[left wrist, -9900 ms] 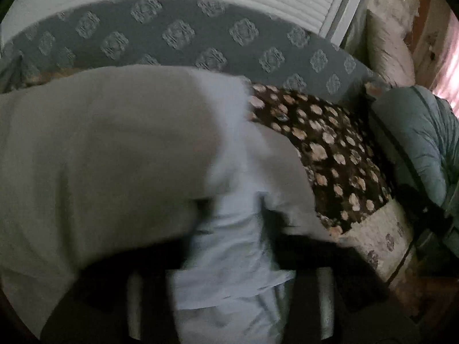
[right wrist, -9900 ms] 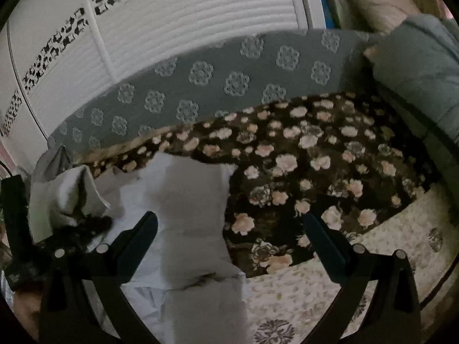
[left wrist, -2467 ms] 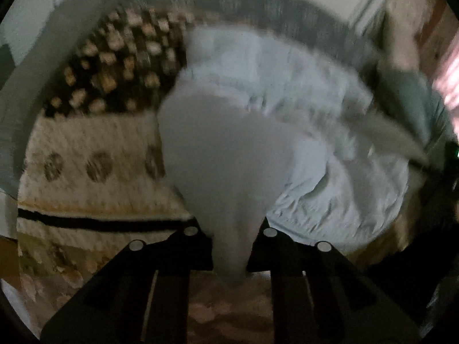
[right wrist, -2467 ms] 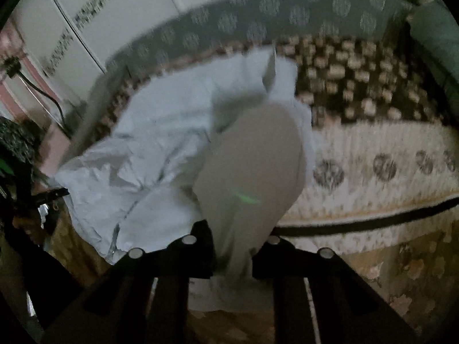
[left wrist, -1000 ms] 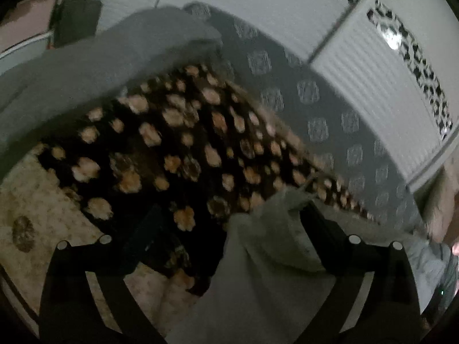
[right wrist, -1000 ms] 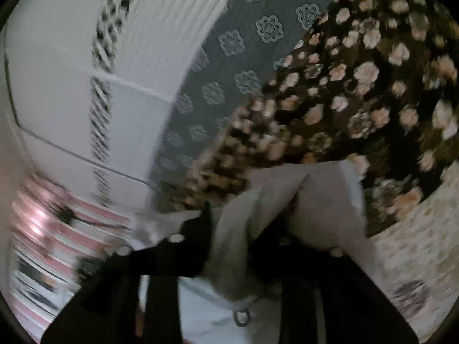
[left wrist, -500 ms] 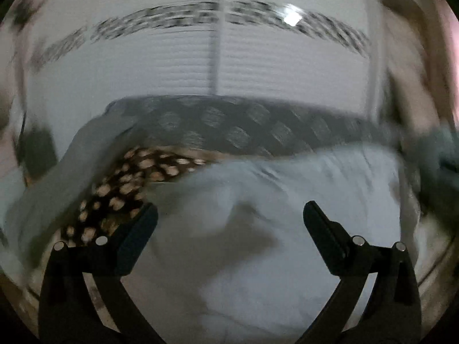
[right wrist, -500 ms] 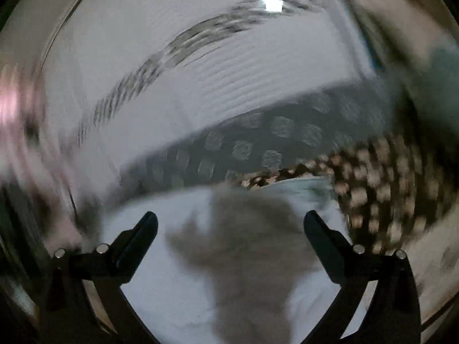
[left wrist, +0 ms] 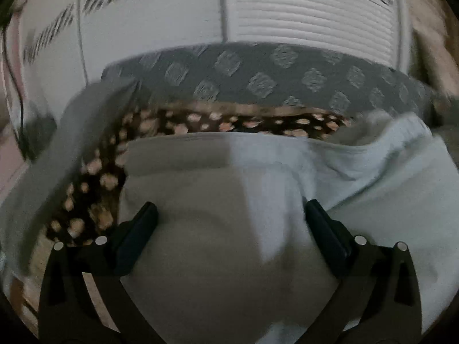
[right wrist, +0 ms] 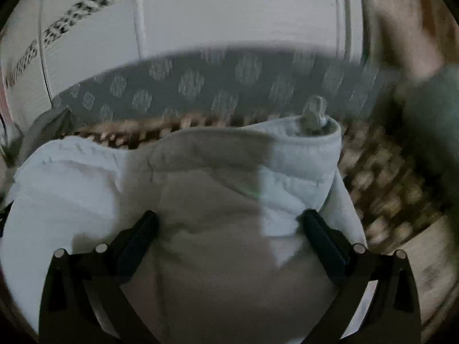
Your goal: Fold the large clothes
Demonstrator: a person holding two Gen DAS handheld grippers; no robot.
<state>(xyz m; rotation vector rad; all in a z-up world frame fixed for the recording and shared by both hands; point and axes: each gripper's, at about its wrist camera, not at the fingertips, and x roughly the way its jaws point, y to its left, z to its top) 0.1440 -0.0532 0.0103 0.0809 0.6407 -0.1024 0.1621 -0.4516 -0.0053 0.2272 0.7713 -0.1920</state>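
A large pale white-blue garment [left wrist: 358,183] lies in a folded heap on the sofa seat; it also fills the right wrist view [right wrist: 74,183]. My left gripper [left wrist: 229,220] is open, its black fingers [left wrist: 140,229] spread wide with the cloth lying between and below them. My right gripper [right wrist: 229,226] is open too, its fingers [right wrist: 318,229] spread over the same garment, near a hemmed edge [right wrist: 315,134] at the garment's right end. Neither gripper pinches the cloth.
A dark flowered blanket [left wrist: 94,177] covers the seat around the garment, also at the right [right wrist: 396,177]. A grey patterned sofa back [left wrist: 258,80] runs behind, with white slatted doors [left wrist: 301,8] above. A grey-green cushion [right wrist: 430,109] sits at the right.
Both grippers, earlier shut on the garment and lifting it, have let go and now hang open over it. The garment has dropped onto the seat in a folded heap.
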